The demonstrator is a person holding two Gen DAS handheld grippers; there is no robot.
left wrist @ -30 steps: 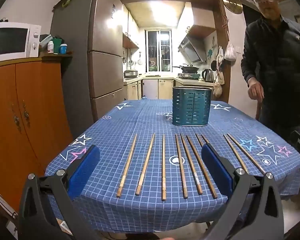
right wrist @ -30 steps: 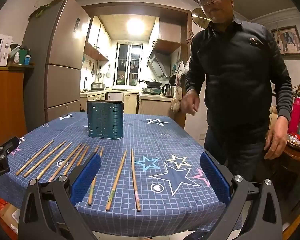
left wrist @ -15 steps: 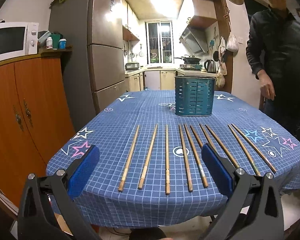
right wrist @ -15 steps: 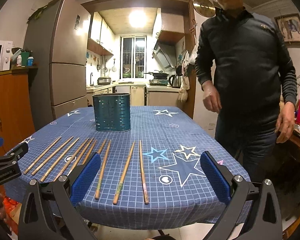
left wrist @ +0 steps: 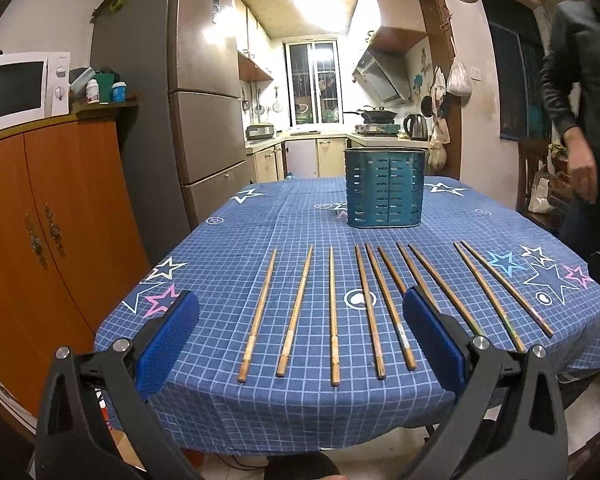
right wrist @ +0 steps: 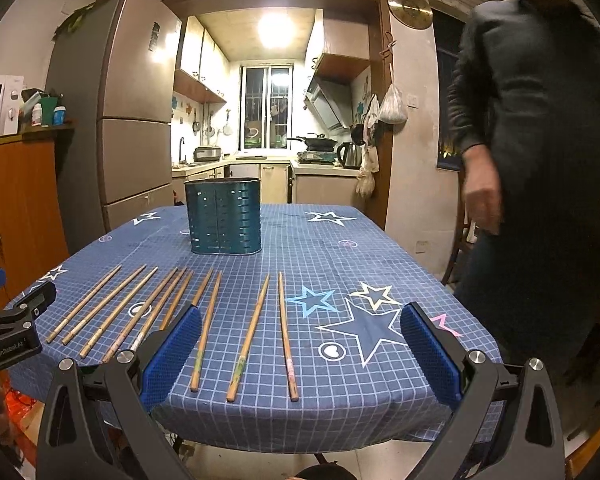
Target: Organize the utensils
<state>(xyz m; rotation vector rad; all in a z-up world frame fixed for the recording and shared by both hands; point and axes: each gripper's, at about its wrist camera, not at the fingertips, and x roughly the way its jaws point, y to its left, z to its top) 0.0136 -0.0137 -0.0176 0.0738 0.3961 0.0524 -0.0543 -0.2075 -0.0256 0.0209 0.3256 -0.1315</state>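
Left gripper (left wrist: 300, 334), black frame with blue pads: jaws spread wide, holding nothing, off the table's near edge. Right gripper (right wrist: 300, 340), same build: jaws equally wide, also empty, at the near edge toward the right corner.

Brown wooden chopsticks (left wrist: 374, 306) lie flat in a row along the near edge of the blue grid-and-star tablecloth (left wrist: 228, 256), ends pointing to the far edge.

Teal slotted metal utensil holder (left wrist: 384, 188) stands upright toward the far edge, well apart from the chopsticks.

Writing on the left gripper's body, seen from the right wrist view: "GenRobot.AI".

Person in dark clothing (right wrist: 540, 184) stands at the right edge, blurred.
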